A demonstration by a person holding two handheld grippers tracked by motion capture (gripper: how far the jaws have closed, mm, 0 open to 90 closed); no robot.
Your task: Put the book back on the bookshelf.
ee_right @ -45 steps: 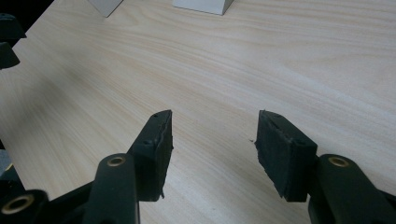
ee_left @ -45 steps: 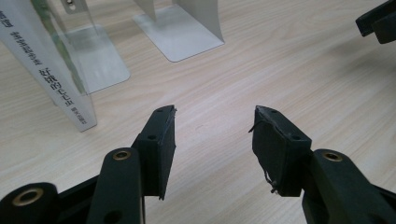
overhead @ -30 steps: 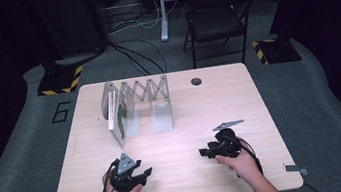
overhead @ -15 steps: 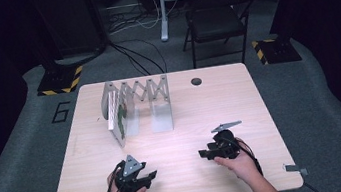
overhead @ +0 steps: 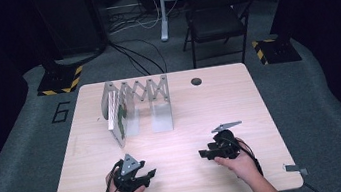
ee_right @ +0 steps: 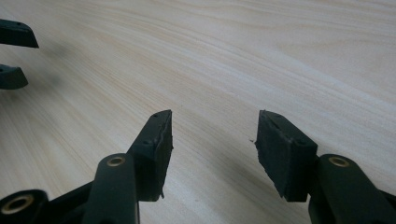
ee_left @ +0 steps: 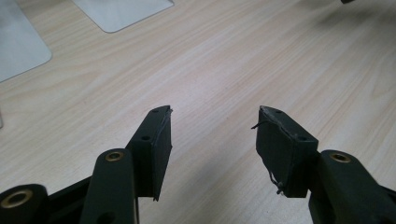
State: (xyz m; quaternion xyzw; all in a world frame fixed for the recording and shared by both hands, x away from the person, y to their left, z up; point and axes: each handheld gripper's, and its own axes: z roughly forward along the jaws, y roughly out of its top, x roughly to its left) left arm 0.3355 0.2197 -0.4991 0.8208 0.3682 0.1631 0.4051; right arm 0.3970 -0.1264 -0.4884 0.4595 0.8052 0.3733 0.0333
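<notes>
In the high view, a folding metal rack [overhead: 139, 100] is seen standing on the far left part of the table [overhead: 259, 93], with a plate [overhead: 117, 116] set upright in its left slots, well apart from both grippers. The plate is judged stiff, smooth and breakable, best taken by its upper rim. The left gripper [overhead: 148, 176] and right gripper [overhead: 203, 154] are held low near the front edge, much as they were a second ago. In the left gripper view, the jaws are spread with nothing between them, above bare wood near the rack's flat feet [ee_left: 122, 13]. In the right gripper view, the jaws are likewise spread and empty.
</notes>
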